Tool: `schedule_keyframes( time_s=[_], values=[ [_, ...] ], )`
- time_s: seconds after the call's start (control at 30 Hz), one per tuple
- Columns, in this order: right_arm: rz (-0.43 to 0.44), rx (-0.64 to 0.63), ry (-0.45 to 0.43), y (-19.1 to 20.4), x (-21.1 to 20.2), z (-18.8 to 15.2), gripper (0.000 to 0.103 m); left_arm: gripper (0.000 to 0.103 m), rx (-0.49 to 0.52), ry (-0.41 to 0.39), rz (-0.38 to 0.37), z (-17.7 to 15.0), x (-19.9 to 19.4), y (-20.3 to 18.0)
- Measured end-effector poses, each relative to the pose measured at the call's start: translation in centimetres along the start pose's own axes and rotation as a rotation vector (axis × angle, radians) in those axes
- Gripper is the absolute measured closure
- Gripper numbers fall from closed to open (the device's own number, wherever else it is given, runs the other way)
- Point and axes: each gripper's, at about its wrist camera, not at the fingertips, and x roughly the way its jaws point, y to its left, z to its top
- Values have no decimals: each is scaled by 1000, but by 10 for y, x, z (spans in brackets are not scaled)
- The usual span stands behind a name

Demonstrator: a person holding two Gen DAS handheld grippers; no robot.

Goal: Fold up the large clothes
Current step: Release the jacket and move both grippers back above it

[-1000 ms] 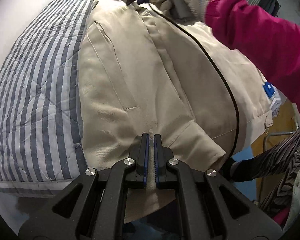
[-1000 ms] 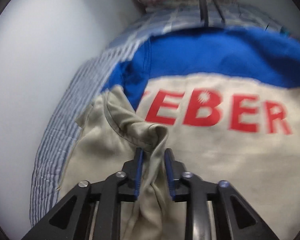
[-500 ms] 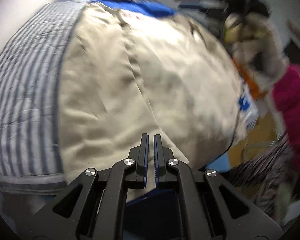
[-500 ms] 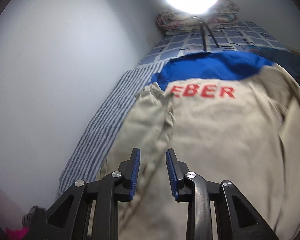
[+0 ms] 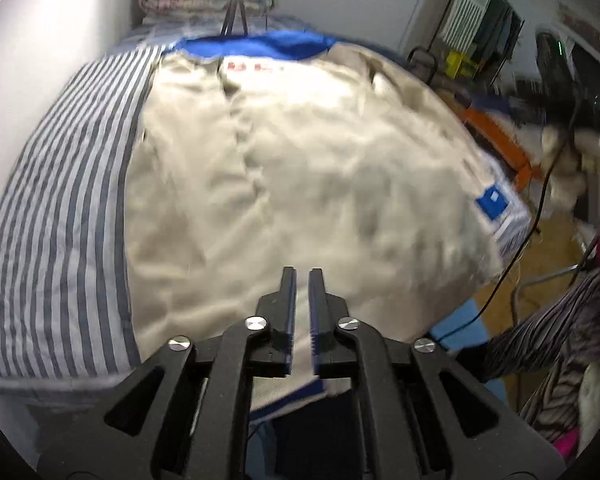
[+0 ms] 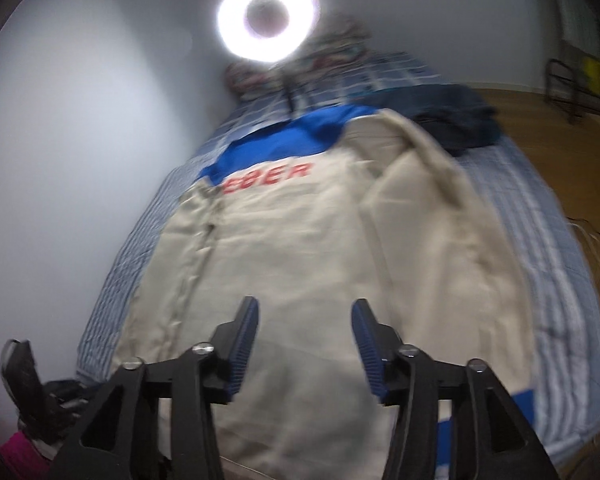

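Observation:
A large beige jacket (image 5: 300, 168) with a blue yoke and red letters lies spread, back up, on the striped bed; it also shows in the right wrist view (image 6: 300, 248). Both sleeves are folded in over the back. My left gripper (image 5: 302, 276) is shut on the jacket's near hem, with cloth passing between its fingers. My right gripper (image 6: 304, 312) is open and empty, held above the lower back of the jacket.
The striped bedspread (image 5: 60, 200) runs along a white wall on the left. A ring light (image 6: 266, 18) on a tripod stands at the bed's head by piled bedding. A dark garment (image 6: 452, 120) lies at the far right. Furniture and a cable (image 5: 540, 208) stand right.
My right gripper let go of the left sleeve, opened wide and pulled back toward the hem. My left gripper stayed shut on the hem and tilted up.

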Motion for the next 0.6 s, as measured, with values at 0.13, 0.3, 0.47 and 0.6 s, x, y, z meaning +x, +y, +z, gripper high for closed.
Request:
schedule_keyframes(
  time_s=[0.13,0.3,0.47,0.6],
  values=[
    [-78,58,-13,-44,-18,-9,49,56,-20,-41,-58,25,-7,-7],
    [-152,137,-7,-95,-26,-22,49,56,-6,-67,-91,51,-7,-26],
    [-188,222,28,-143,-24,-38,49,56,17,-65,-121,68,-1,-45],
    [-198,276,69,-170,-11,-51,48,56,53,-58,-124,76,8,-57]
  ],
)
